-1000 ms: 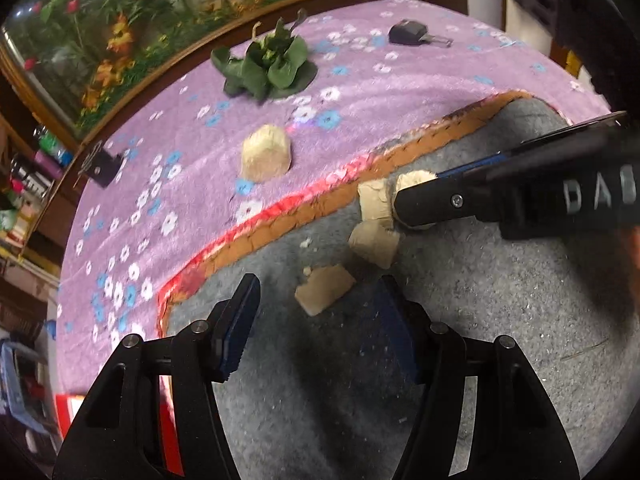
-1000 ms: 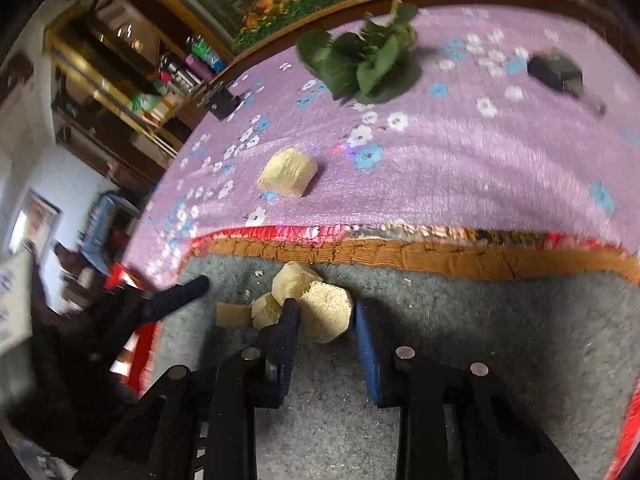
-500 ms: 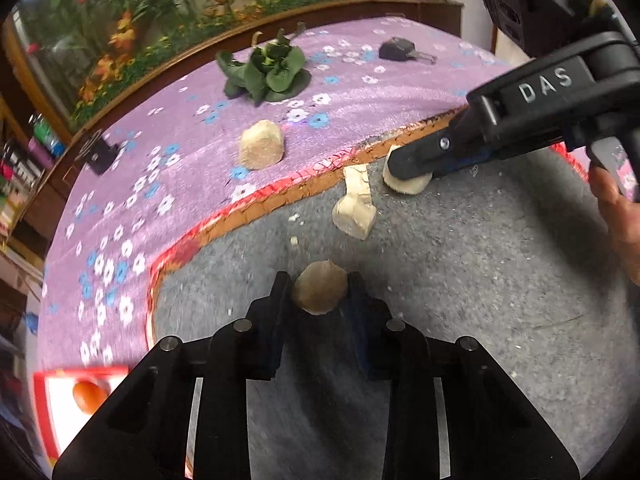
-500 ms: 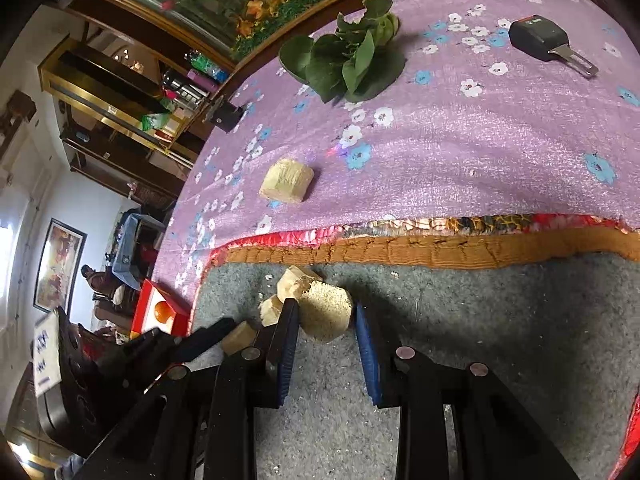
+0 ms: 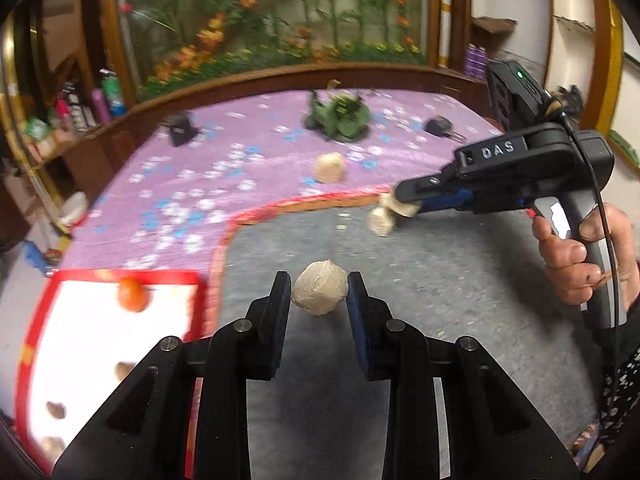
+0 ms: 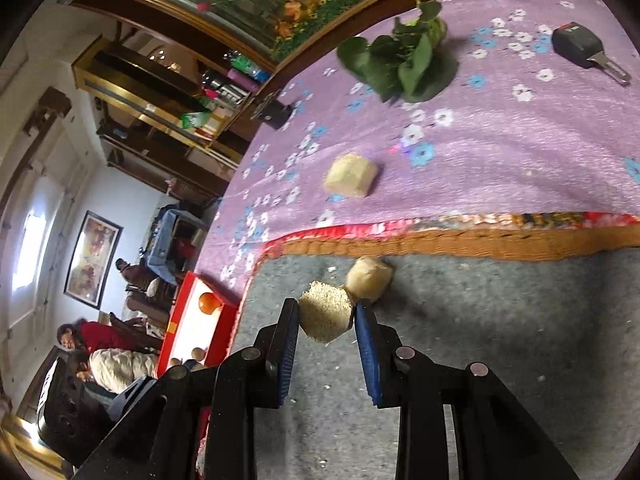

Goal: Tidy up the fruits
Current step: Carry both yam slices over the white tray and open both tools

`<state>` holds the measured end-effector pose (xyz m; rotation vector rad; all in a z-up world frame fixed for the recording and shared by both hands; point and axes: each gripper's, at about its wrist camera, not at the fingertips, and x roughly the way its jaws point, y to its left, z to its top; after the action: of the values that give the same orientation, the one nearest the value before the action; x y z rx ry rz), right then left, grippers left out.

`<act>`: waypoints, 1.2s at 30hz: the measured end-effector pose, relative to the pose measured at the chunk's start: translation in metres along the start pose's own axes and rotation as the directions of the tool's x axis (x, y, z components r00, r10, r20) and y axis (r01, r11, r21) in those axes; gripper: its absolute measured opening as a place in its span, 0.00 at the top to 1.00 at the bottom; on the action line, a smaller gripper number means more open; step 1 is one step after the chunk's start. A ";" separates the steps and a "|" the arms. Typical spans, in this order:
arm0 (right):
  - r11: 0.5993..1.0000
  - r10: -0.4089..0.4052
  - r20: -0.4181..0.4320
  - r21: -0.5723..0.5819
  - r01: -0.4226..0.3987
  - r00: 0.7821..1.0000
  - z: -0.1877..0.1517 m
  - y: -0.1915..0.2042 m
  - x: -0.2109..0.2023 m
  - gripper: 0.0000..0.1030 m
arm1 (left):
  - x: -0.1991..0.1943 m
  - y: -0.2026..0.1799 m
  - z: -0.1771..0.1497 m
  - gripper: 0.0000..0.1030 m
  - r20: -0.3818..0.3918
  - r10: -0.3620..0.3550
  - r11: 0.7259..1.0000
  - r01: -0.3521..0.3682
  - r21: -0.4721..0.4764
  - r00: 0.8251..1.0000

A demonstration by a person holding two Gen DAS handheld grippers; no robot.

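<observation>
pale round lump (image 5: pixel 319 293) | clamped in left gripper (image 5: pixel 319 294) | grainy faceted chunk (image 6: pixel 326 317) | pinched by right gripper (image 6: pixel 327 318) | likely light, crumbly | best taken across middle, gently

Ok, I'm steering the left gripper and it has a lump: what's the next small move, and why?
Probably swing the left gripper left over the red-rimmed tray: its fingers grip the tan lump, and the tray holds an orange fruit.

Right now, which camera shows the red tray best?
The left wrist view: the red tray shows most of its white floor, an orange fruit and small brown pieces. The right wrist view shows only a small, distant, partly hidden corner.
</observation>
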<state>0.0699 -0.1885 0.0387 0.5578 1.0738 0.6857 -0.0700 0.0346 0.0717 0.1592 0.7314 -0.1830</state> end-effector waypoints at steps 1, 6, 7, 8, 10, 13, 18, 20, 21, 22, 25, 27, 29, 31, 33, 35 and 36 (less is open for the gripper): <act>1.000 0.006 0.000 -0.004 -0.006 1.000 -0.001 0.002 0.001 0.73 | -0.005 0.003 -0.002 0.73 0.009 0.015 1.000 -0.015 -0.007 1.000; 0.999 0.019 -0.003 -0.033 -0.019 1.000 -0.006 0.010 0.009 0.73 | -0.028 0.026 -0.015 0.73 0.032 0.104 0.993 -0.101 -0.068 0.994; 0.999 0.022 -0.009 -0.039 -0.022 1.000 -0.007 0.012 0.011 0.73 | -0.032 0.032 -0.018 0.73 0.033 0.122 0.990 -0.119 -0.082 0.992; 0.999 0.023 -0.013 -0.042 -0.024 1.000 -0.008 0.013 0.013 0.73 | -0.036 0.036 -0.021 0.73 0.031 0.140 0.986 -0.137 -0.092 0.990; 0.999 0.017 -0.019 -0.050 -0.018 1.000 -0.010 0.016 0.017 0.73 | -0.042 0.045 -0.026 0.73 0.028 0.171 0.980 -0.167 -0.108 0.985; 0.998 0.022 -0.031 -0.057 -0.024 0.999 -0.015 0.019 0.023 0.73 | -0.051 0.057 -0.033 0.73 0.030 0.214 0.969 -0.209 -0.129 0.976; 0.993 0.107 -0.054 -0.047 -0.110 0.993 -0.021 0.030 0.031 0.73 | -0.064 0.076 -0.043 0.73 0.035 0.257 0.955 -0.248 -0.164 0.966; 0.986 0.159 -0.072 -0.030 -0.161 0.985 -0.024 0.038 0.038 0.73 | -0.069 0.084 -0.047 0.73 0.037 0.269 0.950 -0.259 -0.174 0.962; 0.984 0.174 -0.080 -0.027 -0.177 0.981 -0.026 0.043 0.042 0.73 | -0.071 0.087 -0.048 0.73 0.039 0.275 0.948 -0.264 -0.179 0.961; 0.982 0.182 -0.087 -0.030 -0.186 0.979 -0.029 0.051 0.045 0.73 | -0.072 0.092 -0.051 0.73 0.039 0.282 0.945 -0.270 -0.185 0.959; 0.973 0.217 -0.115 -0.054 -0.224 0.969 -0.036 0.076 0.059 0.73 | -0.073 0.104 -0.056 0.73 0.029 0.300 0.935 -0.288 -0.209 0.953; 0.965 0.240 -0.138 -0.075 -0.252 0.961 -0.043 0.099 0.072 0.73 | -0.073 0.111 -0.061 0.73 0.018 0.308 0.928 -0.296 -0.226 0.951; 0.959 0.255 -0.159 -0.086 -0.271 0.954 -0.050 0.116 0.084 0.73 | -0.072 0.120 -0.066 0.73 0.005 0.320 0.919 -0.309 -0.243 0.947; 0.952 0.269 -0.182 -0.100 -0.290 0.946 -0.059 0.133 0.098 0.73 | -0.073 0.128 -0.072 0.73 -0.007 0.346 0.908 -0.337 -0.248 0.938; 0.946 0.271 -0.204 -0.123 -0.299 0.941 -0.068 0.149 0.112 0.73 | -0.071 0.135 -0.077 0.73 -0.020 0.367 0.898 -0.360 -0.252 0.930; 0.946 0.253 -0.231 -0.145 -0.290 0.939 -0.076 0.161 0.128 0.73 | -0.068 0.143 -0.082 0.73 -0.041 0.376 0.890 -0.373 -0.261 0.926; 0.945 0.249 -0.248 -0.148 -0.291 0.936 -0.081 0.165 0.135 0.73 | -0.066 0.145 -0.085 0.73 -0.049 0.378 0.888 -0.377 -0.264 0.925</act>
<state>-0.0004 0.0285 0.0444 0.4805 1.1408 1.1010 -0.1413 0.2010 0.0657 0.0384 0.7007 0.2898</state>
